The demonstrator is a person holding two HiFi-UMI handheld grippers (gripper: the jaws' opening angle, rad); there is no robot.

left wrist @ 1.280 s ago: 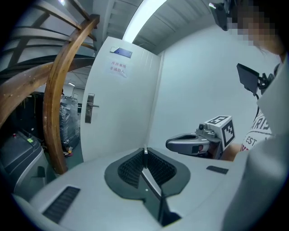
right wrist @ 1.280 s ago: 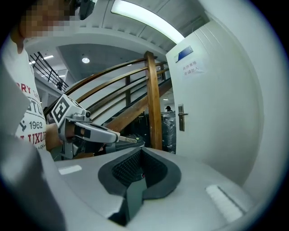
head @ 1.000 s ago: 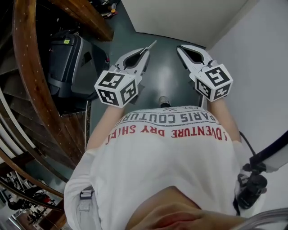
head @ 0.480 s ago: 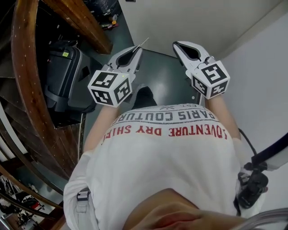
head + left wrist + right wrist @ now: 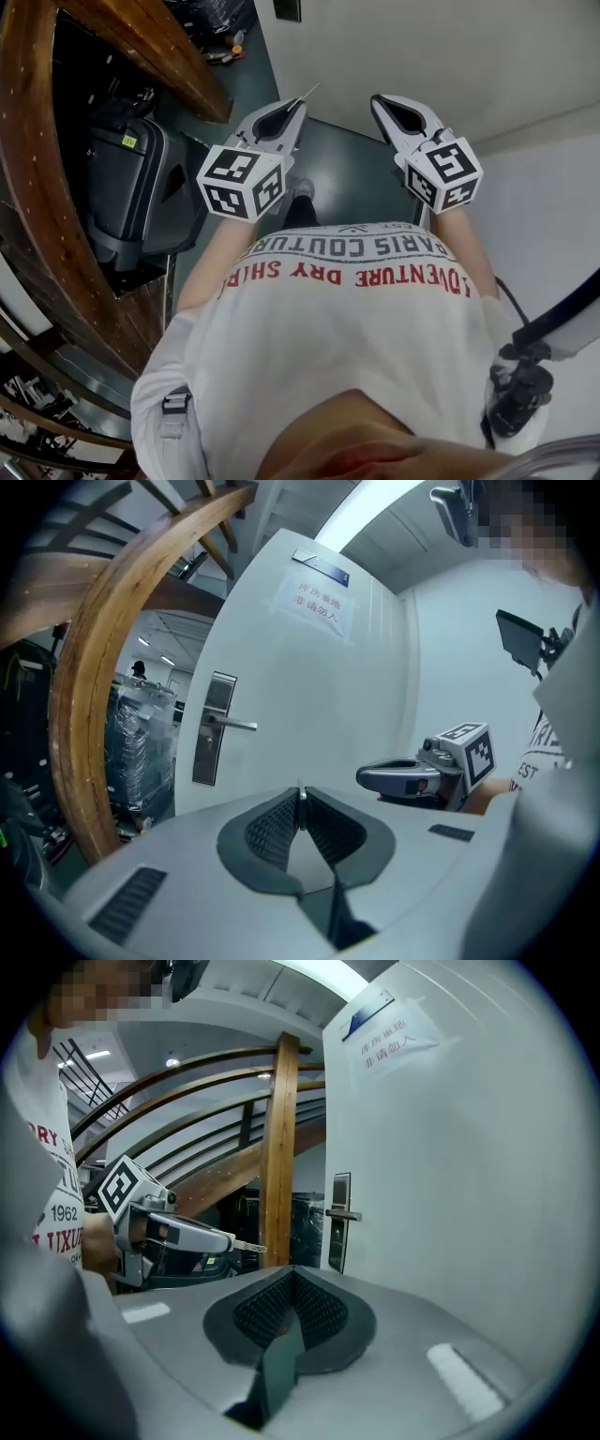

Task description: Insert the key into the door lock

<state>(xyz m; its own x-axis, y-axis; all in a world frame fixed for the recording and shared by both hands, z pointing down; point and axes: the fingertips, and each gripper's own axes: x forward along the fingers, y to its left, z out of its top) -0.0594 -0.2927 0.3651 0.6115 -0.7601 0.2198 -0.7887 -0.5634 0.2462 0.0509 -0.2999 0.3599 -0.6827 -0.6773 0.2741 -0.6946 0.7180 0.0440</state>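
A white door [image 5: 309, 696] fills the middle of the left gripper view, with a paper notice [image 5: 314, 607] high on it. A curved wooden stair rail [image 5: 89, 714] sweeps down the left of that frame, just beside the door's edge. In the head view a black suitcase [image 5: 127, 187] stands at the left, under the rail and beside the dark floor [image 5: 347, 159].

The lock plate [image 5: 214, 728], with its lever handle [image 5: 234, 725], sits left of centre on the door.

The left tongs [image 5: 298, 105] are clamped narrow on the key [image 5: 309, 92]. Its long axis runs on from their tips toward the upper right of the head view. In the right gripper view it points right toward the lock plate, well apart from it, with a wooden post [image 5: 278, 1147] between them in the picture.

The right tongs [image 5: 382, 101] are closed with nothing in them.
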